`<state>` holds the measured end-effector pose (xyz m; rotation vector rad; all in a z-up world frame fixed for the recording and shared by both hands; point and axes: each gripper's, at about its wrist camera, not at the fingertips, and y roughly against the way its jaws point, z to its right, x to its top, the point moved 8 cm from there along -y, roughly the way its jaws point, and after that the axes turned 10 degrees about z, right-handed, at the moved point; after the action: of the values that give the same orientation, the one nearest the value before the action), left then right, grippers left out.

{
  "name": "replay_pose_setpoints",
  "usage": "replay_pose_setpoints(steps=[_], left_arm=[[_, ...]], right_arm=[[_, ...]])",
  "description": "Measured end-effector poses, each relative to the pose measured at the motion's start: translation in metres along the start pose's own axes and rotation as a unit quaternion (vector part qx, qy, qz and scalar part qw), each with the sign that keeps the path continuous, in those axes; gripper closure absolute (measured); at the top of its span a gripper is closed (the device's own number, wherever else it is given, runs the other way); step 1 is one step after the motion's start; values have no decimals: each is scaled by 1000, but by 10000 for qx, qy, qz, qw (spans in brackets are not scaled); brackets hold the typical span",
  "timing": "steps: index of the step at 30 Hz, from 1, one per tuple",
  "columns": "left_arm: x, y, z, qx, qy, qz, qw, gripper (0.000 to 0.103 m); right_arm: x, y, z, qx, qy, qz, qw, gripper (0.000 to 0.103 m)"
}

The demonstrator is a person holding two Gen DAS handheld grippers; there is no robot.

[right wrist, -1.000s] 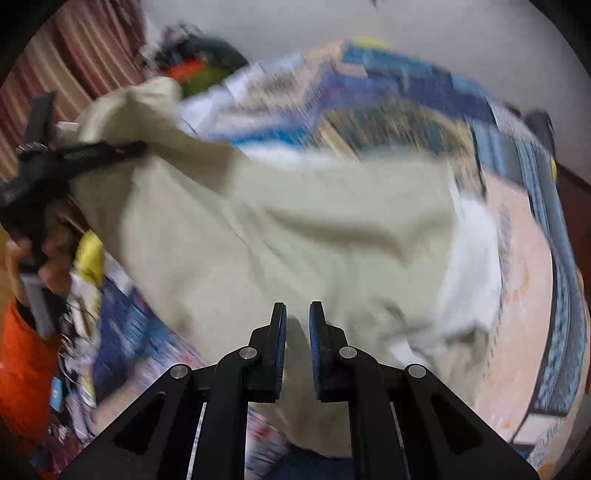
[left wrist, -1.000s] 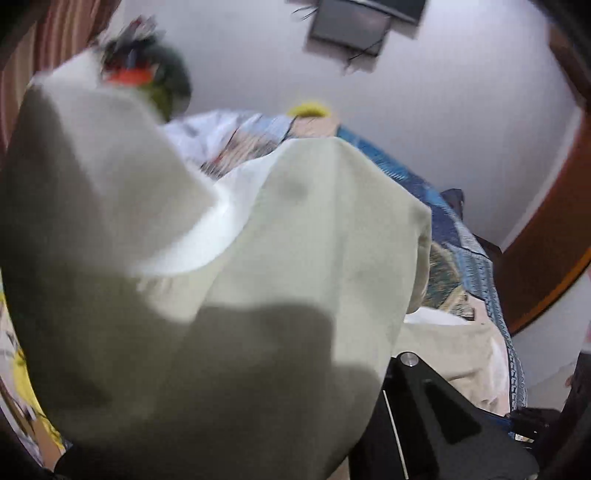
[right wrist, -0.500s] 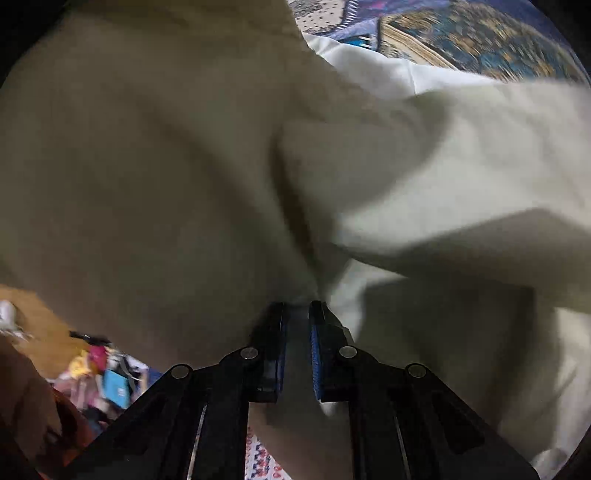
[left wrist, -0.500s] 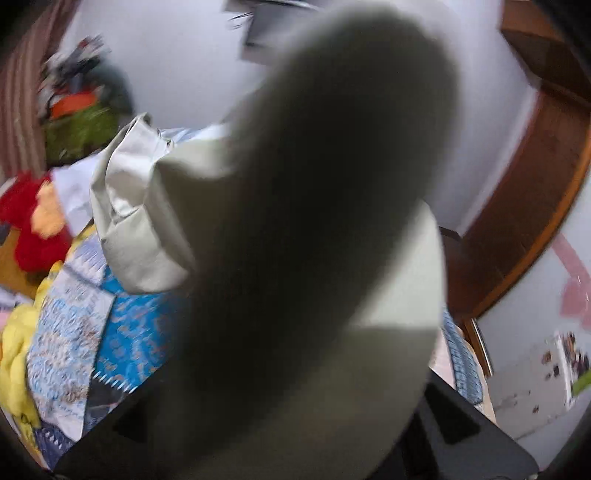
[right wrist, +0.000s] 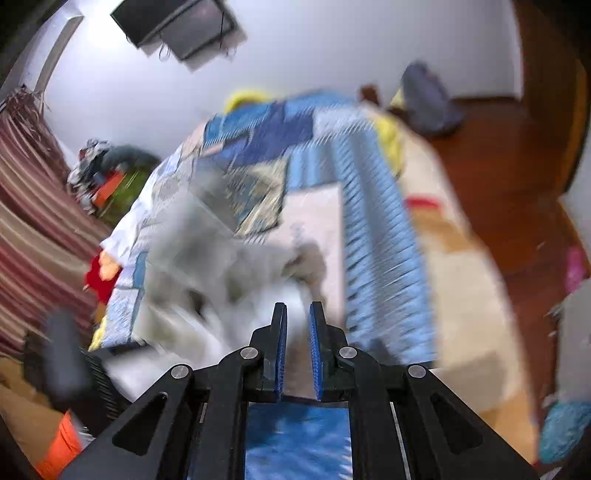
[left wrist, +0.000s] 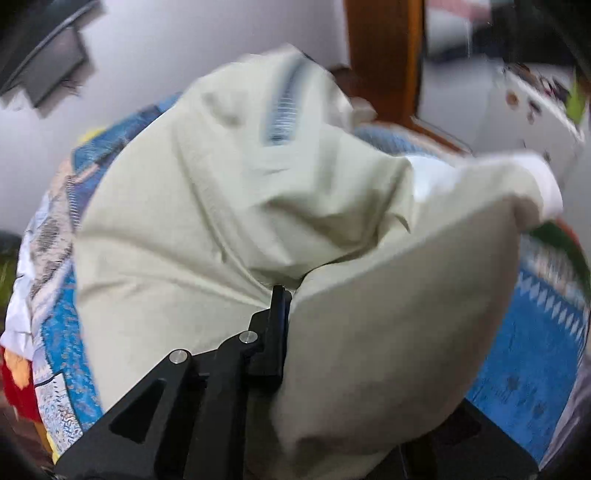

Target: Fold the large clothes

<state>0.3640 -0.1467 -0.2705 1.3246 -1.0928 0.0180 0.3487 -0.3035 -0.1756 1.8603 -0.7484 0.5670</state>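
A large pale cream garment (left wrist: 229, 206) fills the left wrist view, bunched over the blue patchwork bedspread (left wrist: 535, 362). My left gripper (left wrist: 286, 295) is shut on a fold of it; cloth drapes over and hides the right finger. In the right wrist view the garment (right wrist: 221, 266) is a blurred pale heap on the bed, left of and beyond my right gripper (right wrist: 295, 314). That gripper holds nothing, its blue pads a narrow gap apart.
The bedspread (right wrist: 369, 221) covers the bed. A striped curtain (right wrist: 33, 229) hangs at left, with a pile of clutter (right wrist: 107, 173) and a red toy (right wrist: 101, 275). A wall-mounted TV (right wrist: 177, 26), a wooden door (left wrist: 384, 55) and wooden floor (right wrist: 517, 177) show.
My right gripper has let go of the garment and pulled back from it. The garment has dropped onto the bed. My left gripper still holds its fold and has swung right.
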Motion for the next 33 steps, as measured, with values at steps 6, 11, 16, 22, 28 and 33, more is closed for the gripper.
replay_pose_setpoints(steps=[6,11,16,22,28,33], left_arm=[[-8,11,-11,-261,372,-19,9990,95],[-16,29,-17,-138,397,19,9991,80],[-42,85,-15,-728,897,6,9933,48],[-18,143,-66,-192,1492,564,9870,21],[-20,107,-108,605,1839,468,9800,19],[-56,66,-102,334,2267,154,9733,8]], right_arm=[[32,-11,-75,636,700,70,9955,95],[-13,-91,-104,760,866,-959,9887,95],[-62,-145,-84,414,1245,-1489,9801,95],[-50,-127,-91,234,1506,-1319,9795,95],[-36,-75,-127,709,1551,-818,9819,95],[-94,-62,-147,941,1975,-1118,9693,95]])
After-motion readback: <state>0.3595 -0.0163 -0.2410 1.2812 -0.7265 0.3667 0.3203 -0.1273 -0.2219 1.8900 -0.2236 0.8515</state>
